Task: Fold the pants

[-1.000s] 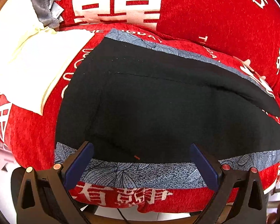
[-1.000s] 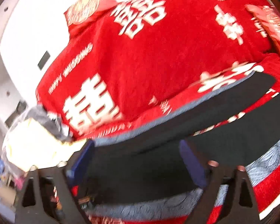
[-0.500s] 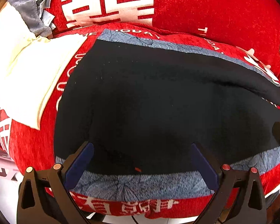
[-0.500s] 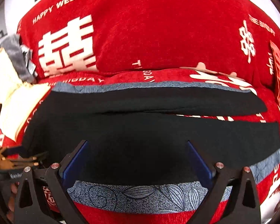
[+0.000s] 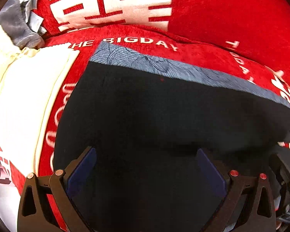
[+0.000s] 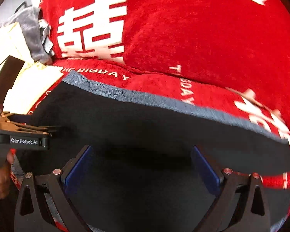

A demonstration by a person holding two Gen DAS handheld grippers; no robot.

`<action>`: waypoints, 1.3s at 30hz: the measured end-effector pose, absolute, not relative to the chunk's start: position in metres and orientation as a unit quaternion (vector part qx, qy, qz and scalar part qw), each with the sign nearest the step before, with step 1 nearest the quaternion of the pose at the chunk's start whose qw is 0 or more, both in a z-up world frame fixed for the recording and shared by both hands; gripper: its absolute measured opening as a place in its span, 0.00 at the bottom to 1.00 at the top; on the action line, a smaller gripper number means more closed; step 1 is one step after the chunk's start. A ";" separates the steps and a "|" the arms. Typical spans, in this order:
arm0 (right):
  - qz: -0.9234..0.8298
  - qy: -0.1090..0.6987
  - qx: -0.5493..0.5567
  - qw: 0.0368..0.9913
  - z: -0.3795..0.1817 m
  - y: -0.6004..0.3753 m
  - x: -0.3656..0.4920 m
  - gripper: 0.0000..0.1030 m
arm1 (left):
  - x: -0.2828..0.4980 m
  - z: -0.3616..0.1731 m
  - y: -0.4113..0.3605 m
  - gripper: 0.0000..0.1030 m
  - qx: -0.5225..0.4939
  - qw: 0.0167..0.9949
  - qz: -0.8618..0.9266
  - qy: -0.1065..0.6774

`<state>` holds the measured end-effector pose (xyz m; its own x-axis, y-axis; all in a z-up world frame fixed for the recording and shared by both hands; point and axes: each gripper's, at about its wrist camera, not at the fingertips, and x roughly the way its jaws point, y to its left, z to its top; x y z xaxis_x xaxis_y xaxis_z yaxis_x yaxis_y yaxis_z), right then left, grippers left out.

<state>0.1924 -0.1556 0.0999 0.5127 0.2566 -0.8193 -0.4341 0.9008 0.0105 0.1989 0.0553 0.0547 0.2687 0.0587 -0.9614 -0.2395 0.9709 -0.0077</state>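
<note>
The black pants (image 5: 164, 119) are running off the lower edge, and their right end (image 6: 276, 141) is blurring.

Cream cloth (image 5: 23, 100) beside pants (image 5: 154, 119)

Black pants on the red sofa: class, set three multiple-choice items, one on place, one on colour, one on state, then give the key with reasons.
1. Where is the cream cloth relative to the black pants?
A. On top of them
B. Beside them, apart
C. Under them

2. What colour is the patterned band along the pants' far edge?
A. Blue-grey
B. Green
C. Yellow

3. How stands the left gripper?
A. Shut on the pants
B. Shut on the cream cloth
C. Open over the pants

Key: B, red sofa cover shows between them; A, band reads blue-grey; C, fingers spread wide with dark fabric between.
</note>
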 end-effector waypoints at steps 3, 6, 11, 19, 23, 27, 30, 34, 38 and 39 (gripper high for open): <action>0.228 0.466 -0.121 0.846 0.091 -0.145 0.233 0.98 | 0.220 0.048 0.064 1.00 -0.096 0.783 0.099 0.607; 0.261 0.485 -0.159 0.820 0.077 -0.127 0.271 0.98 | 0.235 0.047 0.069 1.00 -0.096 0.782 0.114 0.606; 0.302 0.518 -0.244 0.762 0.037 -0.090 0.316 0.98 | 0.244 0.045 0.069 1.00 -0.090 0.781 0.110 0.608; 0.352 0.555 -0.238 0.715 0.010 -0.077 0.346 0.99 | 0.254 0.047 0.074 1.00 -0.125 0.776 0.093 0.611; 0.395 0.542 -0.229 0.706 0.022 -0.080 0.330 0.50 | 0.271 0.047 0.076 1.00 -0.175 0.760 0.085 0.620; 0.397 0.524 -0.247 0.712 0.034 -0.085 0.310 0.18 | 0.294 0.041 0.078 1.00 -0.207 0.739 0.100 0.633; 0.398 0.485 -0.242 0.740 0.053 -0.097 0.288 0.16 | 0.299 0.042 0.081 1.00 -0.254 0.730 0.096 0.627; 0.383 0.428 -0.265 0.775 0.070 -0.103 0.252 0.15 | 0.305 0.040 0.079 1.00 -0.294 0.717 0.101 0.625; 0.349 0.382 -0.308 0.799 0.073 -0.094 0.223 0.15 | 0.320 0.019 0.063 1.00 -0.238 0.704 0.122 0.658; 0.344 0.377 -0.315 0.800 0.073 -0.091 0.219 0.15 | 0.320 0.015 0.059 0.93 -0.226 0.701 0.125 0.665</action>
